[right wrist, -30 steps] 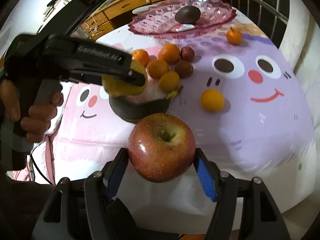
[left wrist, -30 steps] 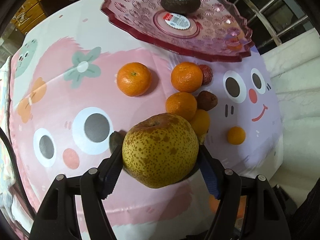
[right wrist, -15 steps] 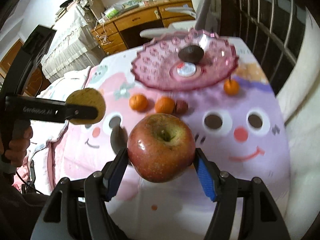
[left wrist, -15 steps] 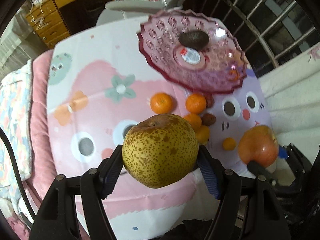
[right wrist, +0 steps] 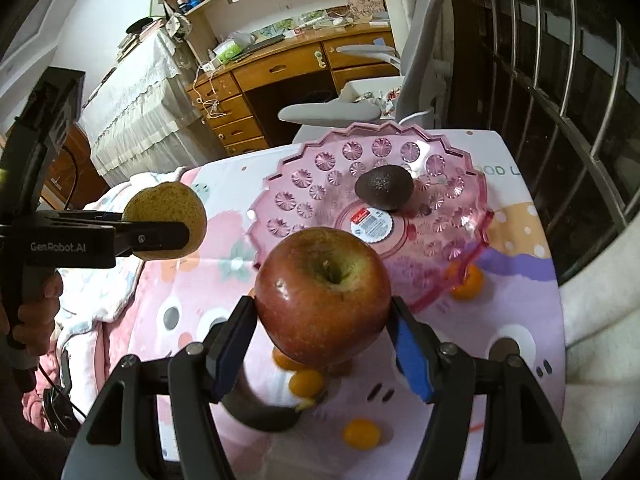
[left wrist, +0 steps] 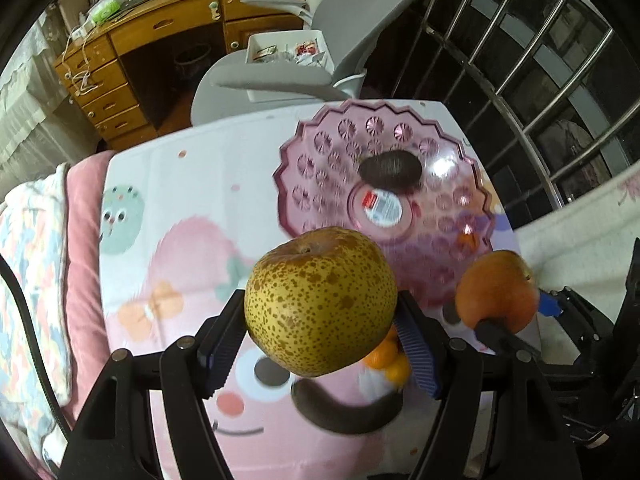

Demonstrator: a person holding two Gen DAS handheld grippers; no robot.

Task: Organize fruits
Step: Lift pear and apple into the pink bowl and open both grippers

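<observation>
My left gripper (left wrist: pixel 322 336) is shut on a speckled yellow-brown pear (left wrist: pixel 320 300), held in the air over the table. The pear (right wrist: pixel 166 224) also shows at the left of the right wrist view, clamped in that gripper. My right gripper (right wrist: pixel 324 344) is shut on a red apple (right wrist: pixel 324 296), seen as the apple (left wrist: pixel 498 294) at the right in the left wrist view. Beyond both stands a pink glass fruit plate (right wrist: pixel 304 200) with a dark avocado (right wrist: pixel 384 188) on it. Small oranges (right wrist: pixel 306 382) lie on the cloth below the apple.
A cartoon-print cloth (right wrist: pixel 500 280) covers the table. One orange (right wrist: pixel 466 282) sits under the plate's right rim, another orange (right wrist: pixel 360 434) near the front. A grey office chair (left wrist: pixel 280 76) and wooden desk (left wrist: pixel 160 32) stand behind the table; window bars (right wrist: pixel 560 80) at right.
Both grippers have risen with their fruit and tilted up, so the plate now sits just beyond each fruit and the room behind shows. The loose oranges have slid below the held fruits.
</observation>
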